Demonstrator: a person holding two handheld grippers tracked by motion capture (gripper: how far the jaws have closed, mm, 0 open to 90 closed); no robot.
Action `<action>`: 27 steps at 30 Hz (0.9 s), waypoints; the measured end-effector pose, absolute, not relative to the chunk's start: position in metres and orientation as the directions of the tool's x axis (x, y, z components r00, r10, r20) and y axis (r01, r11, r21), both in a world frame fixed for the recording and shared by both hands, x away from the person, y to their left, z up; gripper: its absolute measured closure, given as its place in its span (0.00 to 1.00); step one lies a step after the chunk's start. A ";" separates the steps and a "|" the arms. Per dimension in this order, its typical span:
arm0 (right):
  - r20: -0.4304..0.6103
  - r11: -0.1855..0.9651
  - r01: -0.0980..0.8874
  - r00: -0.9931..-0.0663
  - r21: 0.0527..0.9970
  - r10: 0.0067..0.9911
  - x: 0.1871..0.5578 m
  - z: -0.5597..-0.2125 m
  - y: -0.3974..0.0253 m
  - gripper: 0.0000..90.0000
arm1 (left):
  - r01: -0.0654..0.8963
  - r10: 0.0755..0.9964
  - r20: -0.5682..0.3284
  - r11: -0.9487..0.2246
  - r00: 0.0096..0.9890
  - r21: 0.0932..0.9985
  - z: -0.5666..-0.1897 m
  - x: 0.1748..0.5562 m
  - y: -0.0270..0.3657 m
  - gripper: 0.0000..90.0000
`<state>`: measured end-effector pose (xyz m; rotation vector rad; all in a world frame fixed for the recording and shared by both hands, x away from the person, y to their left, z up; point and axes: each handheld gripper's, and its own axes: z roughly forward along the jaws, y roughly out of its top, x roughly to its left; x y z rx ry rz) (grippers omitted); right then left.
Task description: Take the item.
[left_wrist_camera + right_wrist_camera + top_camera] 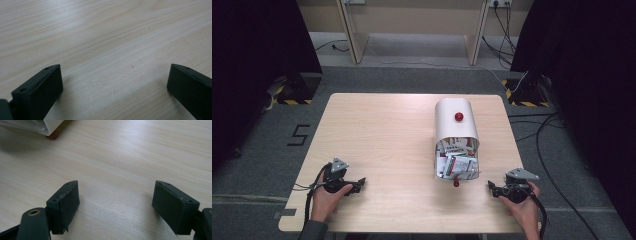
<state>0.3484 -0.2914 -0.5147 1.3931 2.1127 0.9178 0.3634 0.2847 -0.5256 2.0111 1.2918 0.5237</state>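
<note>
Both grippers, left gripper (357, 184) and right gripper (493, 188), rest on the near desk (382, 140) with jaws spread, holding nothing. Farther, right of centre, sits the white box (454, 120), roll lid half open over loose packets (456, 159). It looks light, rigid, slippery; I'd pinch the red knob (459, 116).

Left gripper (360, 183) low at near left, jaws spread wide — pointing right. Right gripper (491, 187) low at near right — jaws equally wide, pointing left.
</note>
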 end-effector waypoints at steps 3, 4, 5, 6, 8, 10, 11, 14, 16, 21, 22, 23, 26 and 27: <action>-0.006 0.270 0.624 -0.392 0.733 0.920 0.348 -0.515 -0.291 0.25 | 0.630 0.904 -0.027 -0.276 0.427 0.726 -0.526 0.364 0.285 0.00; -0.006 0.270 0.624 -0.392 0.733 0.920 0.348 -0.515 -0.291 0.25 | 0.630 0.904 -0.027 -0.276 0.427 0.726 -0.526 0.364 0.285 0.00; -0.006 0.271 0.624 -0.392 0.733 0.920 0.348 -0.515 -0.291 0.25 | 0.630 0.904 -0.027 -0.276 0.426 0.726 -0.526 0.364 0.285 0.00; -0.005 0.270 0.624 -0.392 0.733 0.920 0.348 -0.515 -0.292 0.25 | 0.630 0.904 -0.027 -0.276 0.426 0.726 -0.526 0.364 0.285 0.00; 0.001 0.264 0.628 -0.388 0.732 0.922 0.348 -0.515 -0.291 0.25 | 0.630 0.904 -0.026 -0.276 0.426 0.726 -0.526 0.364 0.285 0.00; 0.001 0.264 0.628 -0.389 0.732 0.921 0.348 -0.515 -0.291 0.25 | 0.630 0.904 -0.027 -0.276 0.426 0.726 -0.526 0.364 0.285 0.00; 0.001 0.264 0.626 -0.389 0.734 0.921 0.347 -0.514 -0.292 0.27 | 0.630 0.904 -0.027 -0.276 0.426 0.726 -0.526 0.364 0.285 0.00; -0.005 0.265 0.622 -0.387 0.737 0.922 0.347 -0.514 -0.294 0.28 | 0.630 0.904 -0.027 -0.276 0.426 0.726 -0.526 0.364 0.285 0.00; -0.006 0.266 0.620 -0.389 0.738 0.921 0.346 -0.513 -0.294 0.28 | 0.630 0.904 -0.027 -0.276 0.426 0.726 -0.526 0.364 0.285 0.00; 0.004 0.240 0.590 -0.381 0.771 0.925 0.343 -0.504 -0.297 0.29 | 0.630 0.904 -0.027 -0.275 0.426 0.726 -0.526 0.364 0.285 0.00; 0.004 0.240 0.590 -0.381 0.771 0.925 0.343 -0.504 -0.297 0.29 | 0.630 0.904 -0.027 -0.276 0.426 0.726 -0.526 0.364 0.285 0.00; 0.007 0.232 0.576 -0.381 0.784 0.925 0.341 -0.499 -0.298 0.30 | 0.630 0.904 -0.027 -0.276 0.427 0.726 -0.526 0.364 0.285 0.00; 0.003 0.229 0.561 -0.383 0.795 0.924 0.340 -0.494 -0.299 0.31 | 0.630 0.904 -0.027 -0.275 0.426 0.726 -0.526 0.364 0.285 0.00; -0.003 0.230 0.547 -0.383 0.805 0.924 0.338 -0.490 -0.298 0.31 | 0.630 0.904 -0.027 -0.275 0.426 0.726 -0.526 0.364 0.285 0.00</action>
